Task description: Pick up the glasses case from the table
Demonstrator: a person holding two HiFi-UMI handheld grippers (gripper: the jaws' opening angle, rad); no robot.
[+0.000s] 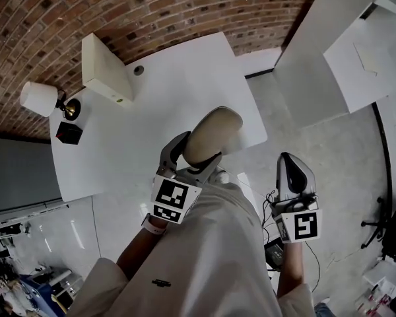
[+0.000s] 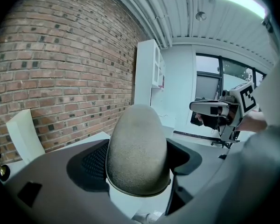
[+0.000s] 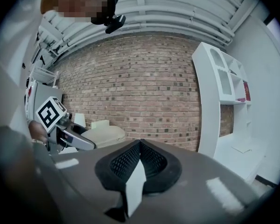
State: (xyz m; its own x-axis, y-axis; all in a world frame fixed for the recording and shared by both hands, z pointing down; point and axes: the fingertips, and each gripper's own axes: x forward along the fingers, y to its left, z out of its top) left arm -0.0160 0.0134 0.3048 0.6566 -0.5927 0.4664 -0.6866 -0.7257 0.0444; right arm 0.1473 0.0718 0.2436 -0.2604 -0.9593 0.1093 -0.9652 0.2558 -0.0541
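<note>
The beige oval glasses case (image 1: 212, 133) is off the white table (image 1: 152, 117), held in the air near the table's front right corner. My left gripper (image 1: 199, 153) is shut on it, one jaw on each side. In the left gripper view the case (image 2: 137, 148) fills the gap between the jaws and stands up on end. My right gripper (image 1: 288, 161) hangs to the right over the floor, shut with nothing in it. In the right gripper view its jaws (image 3: 139, 147) meet, and the case (image 3: 104, 134) shows at the left in the left gripper (image 3: 67, 133).
On the table stand a cream box (image 1: 104, 71) at the back, a white-shaded lamp (image 1: 39, 98) and a small black box (image 1: 69, 135) at the left. A brick wall (image 1: 119, 12) runs behind. Another white table (image 1: 360, 61) stands far right.
</note>
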